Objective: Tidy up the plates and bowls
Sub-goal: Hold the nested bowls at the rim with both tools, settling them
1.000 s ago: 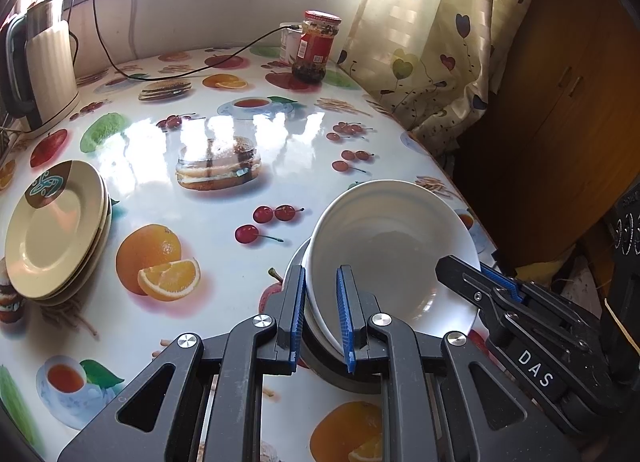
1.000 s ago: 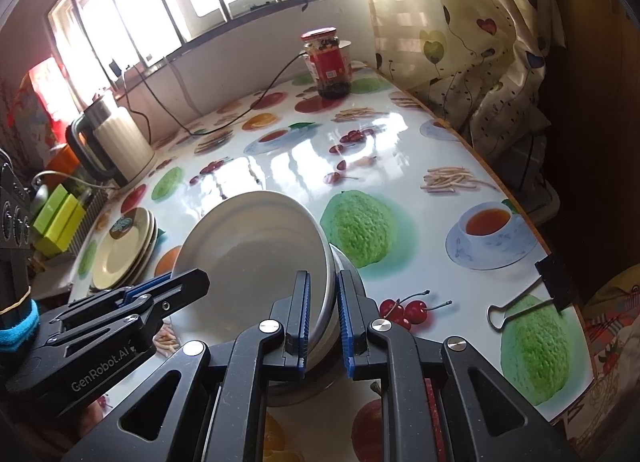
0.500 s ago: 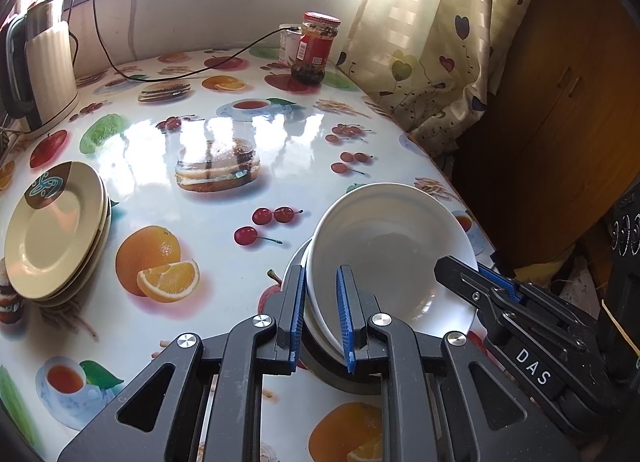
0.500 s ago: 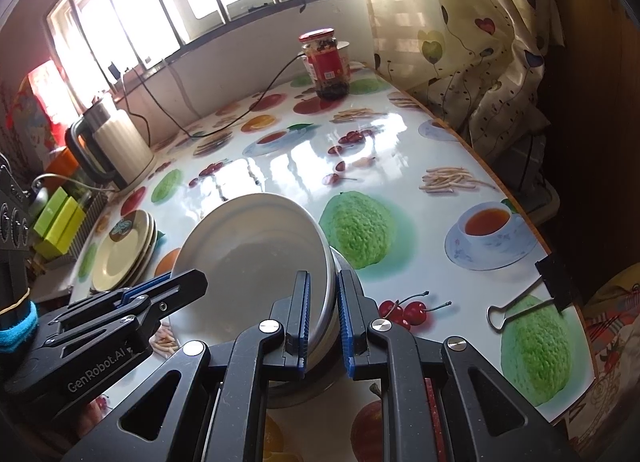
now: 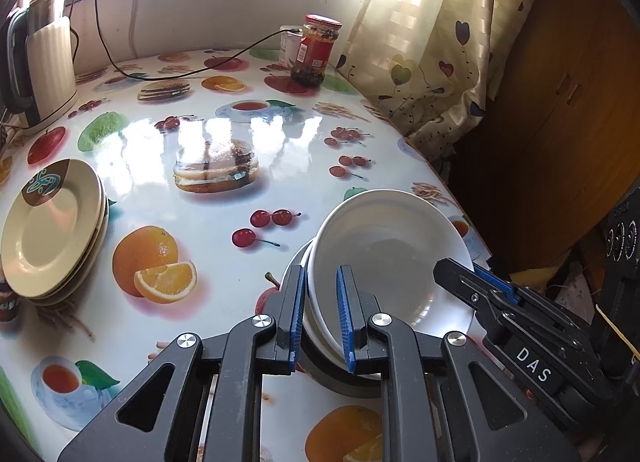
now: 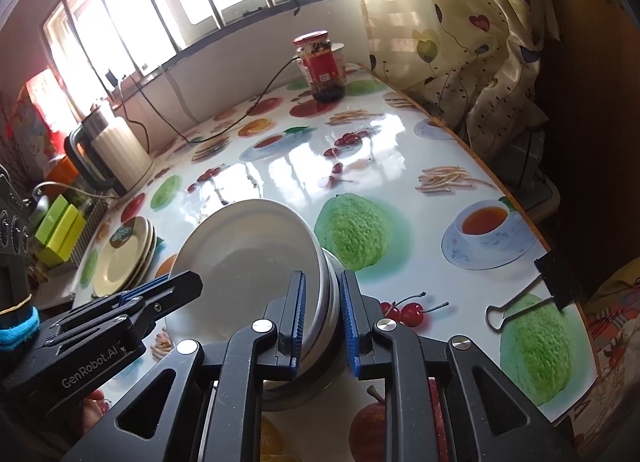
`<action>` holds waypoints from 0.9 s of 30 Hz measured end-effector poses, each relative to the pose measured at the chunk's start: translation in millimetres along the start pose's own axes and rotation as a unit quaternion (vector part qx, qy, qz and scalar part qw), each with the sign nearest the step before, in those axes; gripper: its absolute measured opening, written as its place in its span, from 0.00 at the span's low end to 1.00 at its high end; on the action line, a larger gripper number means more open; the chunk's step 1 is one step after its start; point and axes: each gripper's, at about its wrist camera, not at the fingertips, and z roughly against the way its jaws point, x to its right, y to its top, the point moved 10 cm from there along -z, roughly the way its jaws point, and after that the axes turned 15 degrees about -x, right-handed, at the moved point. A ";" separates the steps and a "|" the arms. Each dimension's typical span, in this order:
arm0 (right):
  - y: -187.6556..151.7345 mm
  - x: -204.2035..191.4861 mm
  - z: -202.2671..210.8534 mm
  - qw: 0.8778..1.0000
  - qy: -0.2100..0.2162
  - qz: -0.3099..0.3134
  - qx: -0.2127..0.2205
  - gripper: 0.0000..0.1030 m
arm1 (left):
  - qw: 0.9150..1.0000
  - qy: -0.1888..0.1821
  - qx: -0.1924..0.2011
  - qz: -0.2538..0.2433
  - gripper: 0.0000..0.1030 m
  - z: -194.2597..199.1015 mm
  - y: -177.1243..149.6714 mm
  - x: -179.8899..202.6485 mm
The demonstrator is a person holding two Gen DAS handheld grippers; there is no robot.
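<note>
fruit-print table (image 5: 208, 222): bowl stack (image 5: 384, 246) rim gripped by left fingers (image 5: 297, 310); right fingers (image 6: 298, 314) just loosening around it

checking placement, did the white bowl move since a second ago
Yes, slightly: the white bowl settled downward, its far rim now sitting further below the printed cherries.

A home kitchen: fruit-print oilcloth table (image 5: 280, 134), electric kettle (image 5: 48, 70), sauce jar (image 5: 316, 50), heart-patterned curtain (image 5: 432, 42).
</note>
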 end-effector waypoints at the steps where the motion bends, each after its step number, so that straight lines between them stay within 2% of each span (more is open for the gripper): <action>1: 0.4 1.8 0.5 1.000 0.000 -0.001 0.001 0.21 | 1.000 0.000 0.000 0.000 0.16 0.0 -0.4 0.3; 14: -0.8 1.2 12.7 1.000 0.013 -0.006 0.018 0.20 | 1.000 -0.009 0.007 0.000 0.16 9.2 -0.3 2.4; 27: -1.2 -6.3 20.4 0.999 0.024 0.000 0.025 0.20 | 1.000 -0.007 -0.005 0.008 0.18 10.7 -4.3 2.3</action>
